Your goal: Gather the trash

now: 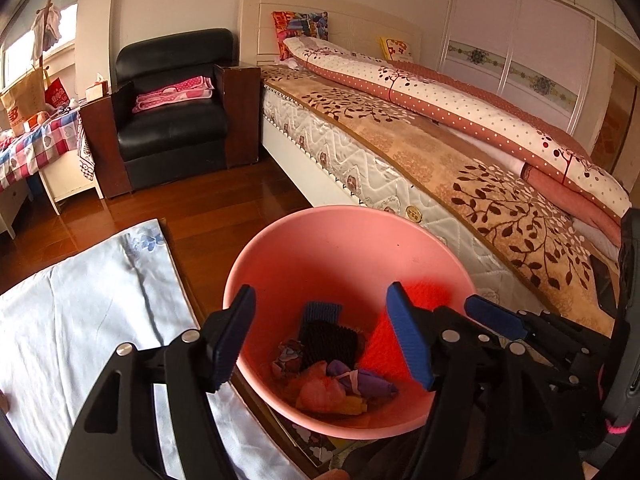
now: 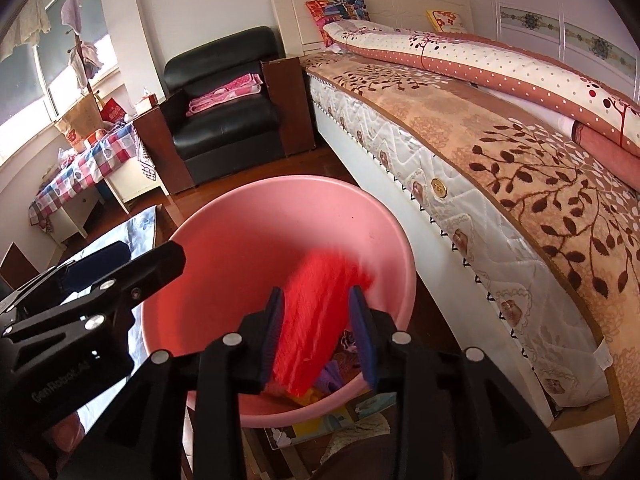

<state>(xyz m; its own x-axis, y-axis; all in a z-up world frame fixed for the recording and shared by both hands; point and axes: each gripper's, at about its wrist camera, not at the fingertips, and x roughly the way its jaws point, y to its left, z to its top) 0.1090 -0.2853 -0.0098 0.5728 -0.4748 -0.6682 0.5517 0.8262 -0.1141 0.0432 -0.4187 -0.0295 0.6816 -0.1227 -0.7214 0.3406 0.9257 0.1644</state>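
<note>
A pink basin (image 1: 280, 220) sits on the floor beside the bed, and both grippers hang over it. My left gripper (image 1: 324, 336) is open wide with nothing between its blue pads. Below it in the basin lie a black ribbed piece (image 1: 328, 344), a purple wrapper (image 1: 368, 384) and orange scraps (image 1: 320, 392). My right gripper (image 2: 316, 292) stands part open over the basin (image 2: 240, 184). A bright red ribbed thing (image 2: 316, 328) is blurred between its pads and reaches down into the basin; it looks loose. That red thing (image 1: 384, 340) also shows in the left wrist view.
The bed (image 1: 400, 168) runs along the basin's right side. A light blue cloth (image 1: 80, 320) lies left of the basin. A black armchair (image 1: 172, 112) and a table with a checked cloth (image 1: 36, 144) stand farther back on the wooden floor (image 1: 208, 208).
</note>
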